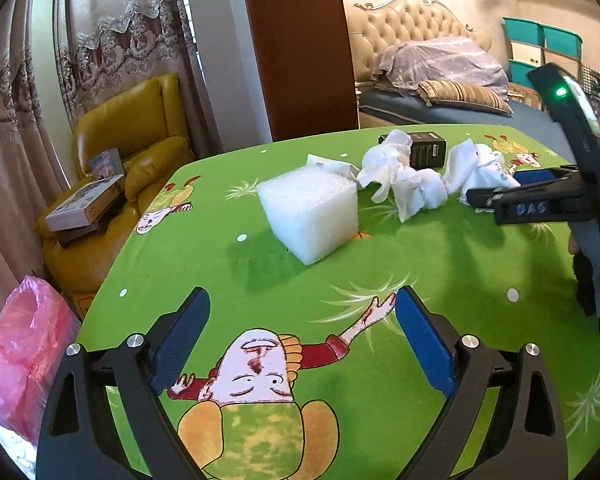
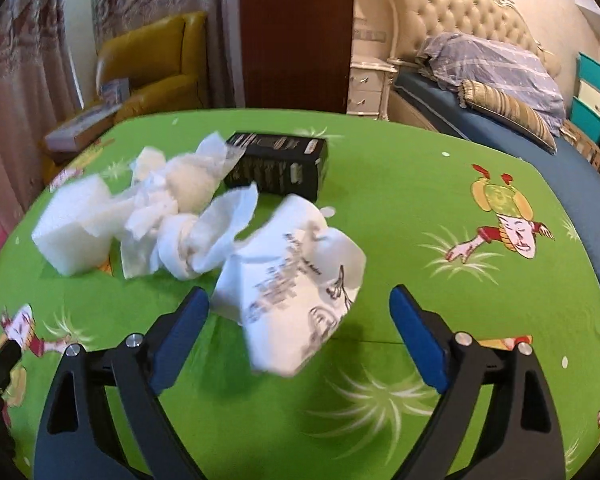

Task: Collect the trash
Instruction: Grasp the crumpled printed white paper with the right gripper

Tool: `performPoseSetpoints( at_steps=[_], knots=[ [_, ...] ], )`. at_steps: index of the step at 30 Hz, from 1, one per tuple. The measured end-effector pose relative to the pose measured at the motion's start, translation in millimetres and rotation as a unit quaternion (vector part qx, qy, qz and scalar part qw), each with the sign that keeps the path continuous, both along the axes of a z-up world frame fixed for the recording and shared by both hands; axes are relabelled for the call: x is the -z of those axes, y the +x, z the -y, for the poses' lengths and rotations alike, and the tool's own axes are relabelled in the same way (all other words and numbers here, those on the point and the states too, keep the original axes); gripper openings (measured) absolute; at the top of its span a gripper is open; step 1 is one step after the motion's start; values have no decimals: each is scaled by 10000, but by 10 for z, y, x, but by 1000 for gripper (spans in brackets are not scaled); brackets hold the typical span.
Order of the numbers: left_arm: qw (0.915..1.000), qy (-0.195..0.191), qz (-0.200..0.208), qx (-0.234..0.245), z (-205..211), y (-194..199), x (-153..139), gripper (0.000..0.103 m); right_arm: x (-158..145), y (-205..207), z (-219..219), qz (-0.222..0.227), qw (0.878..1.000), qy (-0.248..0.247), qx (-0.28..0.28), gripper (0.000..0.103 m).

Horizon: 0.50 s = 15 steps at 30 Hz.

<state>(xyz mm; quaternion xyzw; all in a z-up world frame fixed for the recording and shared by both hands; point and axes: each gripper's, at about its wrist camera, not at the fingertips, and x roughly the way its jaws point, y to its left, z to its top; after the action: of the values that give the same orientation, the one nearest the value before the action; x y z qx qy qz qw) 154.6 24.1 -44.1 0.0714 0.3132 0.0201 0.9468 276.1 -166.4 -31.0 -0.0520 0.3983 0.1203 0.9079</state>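
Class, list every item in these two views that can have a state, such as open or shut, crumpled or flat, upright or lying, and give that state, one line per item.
Left gripper: jaws open, empty.
Right gripper: jaws open, either side of the printed paper.
White printed paper sheet: crumpled.
White tissue wad: crumpled.
White foam cube: resting on the table, intact.
Black rectangular carton: lying on its side, apparently closed.
Pink plastic bag: crumpled beside the table.

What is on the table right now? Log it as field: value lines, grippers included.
surface: green cartoon tablecloth
foam block: left of the paper
crumpled tissue: between block and black box
printed paper wad: nearest the right gripper
right gripper: open, empty
left gripper: open, empty
pink bag: off the table's left edge
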Motion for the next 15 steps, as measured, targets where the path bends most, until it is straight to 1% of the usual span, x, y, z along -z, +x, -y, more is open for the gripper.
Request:
performPoseSetpoints(
  at_steps=[1,3,6,7,11,12,15],
  knots=[
    [10000,14,12,-1,-6,-7,-6,89,7,-4,-23,4,10000,-25,-75,80],
    [10000,69,44,-3,14,-17,-8,89,-4,-51,-14,49,9999,55,-147,37],
    [9998,158,93,26,49,-34,-11,89,-38,-168,88,143,9993,339,-102,37],
    [9998,189,95,58,64,-37,-10,89,-56,-221,116,184,9991,351,-129,37],
    [9995,211,1,235,95,-7,-7,89,-155,-582,232,521,9983,86,-257,36],
    [9994,165,-27,311,107,4,-13,89,-174,-675,293,582,9980,60,-251,36],
    [9969,-477,-183,592,171,100,-23,89,-195,-848,473,759,9970,-81,-103,36]
  ],
)
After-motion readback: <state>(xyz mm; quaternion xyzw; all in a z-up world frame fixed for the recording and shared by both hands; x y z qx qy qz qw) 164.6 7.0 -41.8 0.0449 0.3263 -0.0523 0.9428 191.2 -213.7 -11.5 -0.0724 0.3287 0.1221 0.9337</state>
